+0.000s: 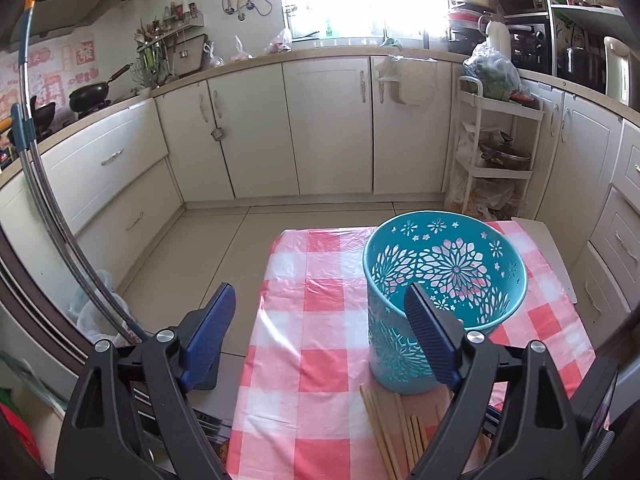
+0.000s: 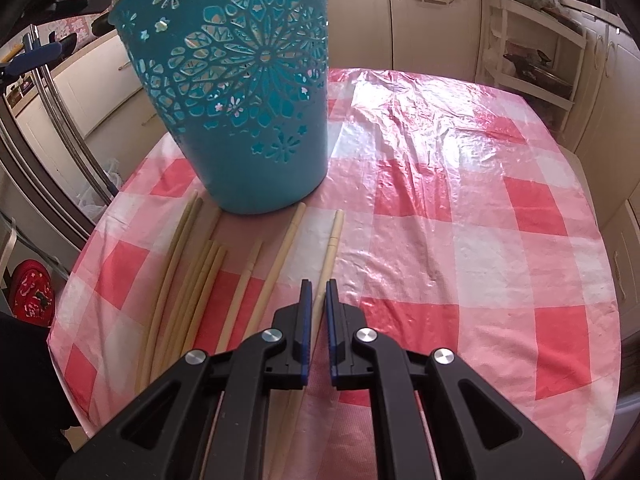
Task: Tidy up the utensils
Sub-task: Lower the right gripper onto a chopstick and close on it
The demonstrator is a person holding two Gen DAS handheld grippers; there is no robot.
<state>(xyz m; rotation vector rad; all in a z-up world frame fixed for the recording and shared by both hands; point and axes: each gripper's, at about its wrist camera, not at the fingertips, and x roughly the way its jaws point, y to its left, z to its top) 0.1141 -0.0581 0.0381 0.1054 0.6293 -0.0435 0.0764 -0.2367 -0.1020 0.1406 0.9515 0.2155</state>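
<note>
A teal cut-out basket stands upright on the red-and-white checked tablecloth. Several pale chopsticks lie side by side on the cloth just in front of it. My right gripper is low over the rightmost chopstick, shut on it, and the stick runs between the blue pads. My left gripper is wide open with nothing between its fingers. It hovers at the table's left edge, with its right finger in front of the basket's near wall.
The small table stands in a kitchen with cream cabinets all round. A white trolley with pots stands at the back right. A metal mop pole leans at the left beside a bag on the floor.
</note>
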